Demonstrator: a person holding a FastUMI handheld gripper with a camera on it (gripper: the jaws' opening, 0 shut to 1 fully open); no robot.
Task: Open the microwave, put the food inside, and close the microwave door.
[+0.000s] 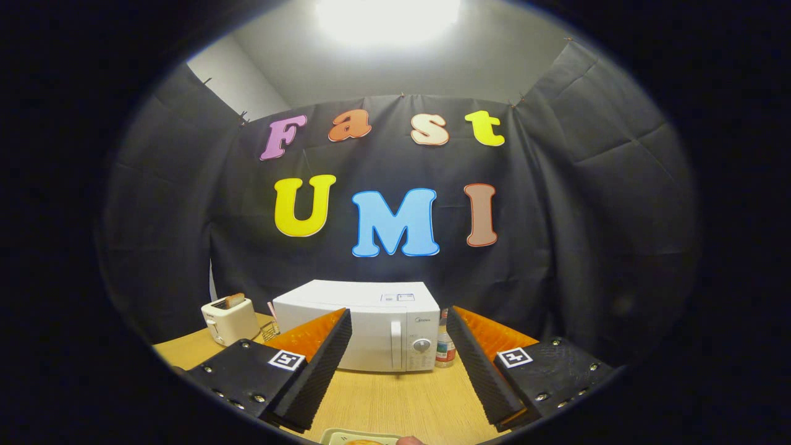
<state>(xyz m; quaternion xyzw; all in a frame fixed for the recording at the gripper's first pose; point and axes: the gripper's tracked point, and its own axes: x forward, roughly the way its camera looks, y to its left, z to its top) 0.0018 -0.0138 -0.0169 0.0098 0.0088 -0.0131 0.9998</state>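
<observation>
Gripper spread wide, holding nothing; closed microwave beyond fingers; plate of food just beneath.

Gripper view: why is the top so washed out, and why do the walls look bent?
Gripper view: a ceiling lamp glares white, blowing out detail there; the fisheye lens bows the cloth wall outward. The microwave, door closed, beyond the open tongs, is evenly lit and sharp, as is the toaster; the plate below is cut off.
</observation>
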